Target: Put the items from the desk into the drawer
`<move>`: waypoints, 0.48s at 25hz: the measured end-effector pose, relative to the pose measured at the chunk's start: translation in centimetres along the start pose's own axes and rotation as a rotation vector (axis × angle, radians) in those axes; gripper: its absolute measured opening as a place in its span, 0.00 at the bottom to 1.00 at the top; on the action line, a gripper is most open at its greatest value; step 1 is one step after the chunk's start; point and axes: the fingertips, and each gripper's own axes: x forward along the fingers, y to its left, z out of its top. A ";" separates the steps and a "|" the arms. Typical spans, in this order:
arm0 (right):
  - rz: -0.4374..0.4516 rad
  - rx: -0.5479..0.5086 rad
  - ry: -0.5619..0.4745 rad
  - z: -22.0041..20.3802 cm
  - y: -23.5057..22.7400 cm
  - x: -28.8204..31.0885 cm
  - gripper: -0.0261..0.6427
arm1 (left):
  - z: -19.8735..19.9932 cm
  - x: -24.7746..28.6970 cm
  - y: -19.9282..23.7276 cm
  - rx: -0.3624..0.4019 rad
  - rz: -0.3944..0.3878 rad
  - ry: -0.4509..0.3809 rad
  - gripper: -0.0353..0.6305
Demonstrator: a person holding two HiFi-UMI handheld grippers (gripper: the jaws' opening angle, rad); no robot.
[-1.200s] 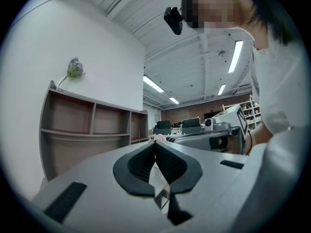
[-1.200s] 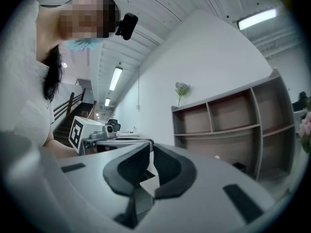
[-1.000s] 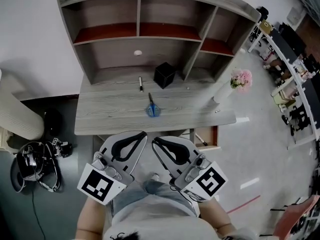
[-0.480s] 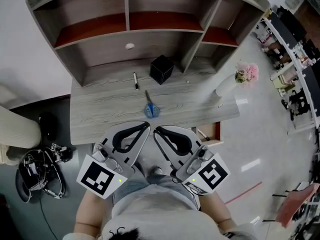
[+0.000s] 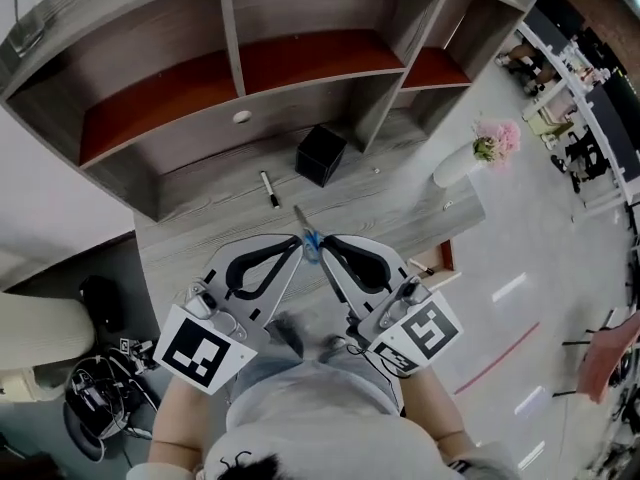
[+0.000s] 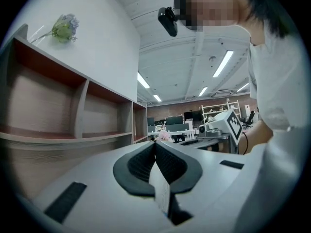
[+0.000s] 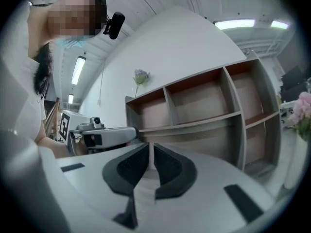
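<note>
Head view, looking steeply down: shows a pale grey wood-grain desk (image 5: 200, 233) with an open shelved hutch (image 5: 300, 58) standing along its far side. Lying loose on the desktop, well apart from one another: a small black cube-shaped box (image 5: 320, 154), a short black-and-white marker pen (image 5: 268, 188) and a pair of blue-handled scissors (image 5: 305, 230). At the desk's right end, a white vase (image 5: 455, 168) of pink flowers. Below the desk's right edge, a shallow brown wooden drawer (image 5: 437, 258) pulled partly out (with something thin inside, too small to name).

Over the near edge of the desk, side by side: the left gripper (image 5: 293, 241) and the right gripper (image 5: 328, 240), tips just either side of the scissors' handles. Cannot tell whether either tip touches them.

Left gripper view: claw pressed together, pinching nothing, with shelves and the room beyond. Right gripper view: claw closed to a bare sliver of a gap, likewise empty.

Judged from this: hardly begun. Box, marker pen and scissors all on the desk, none in a claw. Left to do: grasping each in turn, probably the scissors first, and carrying it right to the drawer, which looks open enough already.
</note>
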 end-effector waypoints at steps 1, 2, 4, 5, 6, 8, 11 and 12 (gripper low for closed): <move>-0.018 0.003 0.008 -0.3 -0.4 0.6 0.07 | -0.1 0.1 0.7 -0.002 -0.015 -0.001 0.07; -0.036 0.006 0.015 -0.5 -0.8 1.2 0.07 | -0.2 0.3 1.4 -0.003 -0.030 -0.002 0.07; -0.075 0.014 0.030 -1.1 -1.4 2.3 0.08 | -0.5 0.6 2.6 -0.009 -0.065 -0.003 0.07; -0.095 0.019 0.036 -1.3 -1.7 2.7 0.08 | -0.7 0.8 3.0 -0.014 -0.083 -0.003 0.07; -0.116 0.024 0.043 -1.6 -2.0 3.0 0.08 | -1.0 1.0 3.5 -0.020 -0.102 -0.001 0.07; -0.158 0.033 0.062 -2.4 -2.7 3.5 0.08 | -1.6 1.4 4.1 -0.036 -0.142 0.004 0.07; -0.212 0.054 0.116 -4.5 -4.0 4.0 0.09 | -2.6 2.2 4.8 -0.060 -0.193 0.008 0.07; -0.227 0.063 0.140 -5.4 -4.4 4.1 0.10 | -3.0 2.5 4.9 -0.063 -0.209 0.011 0.07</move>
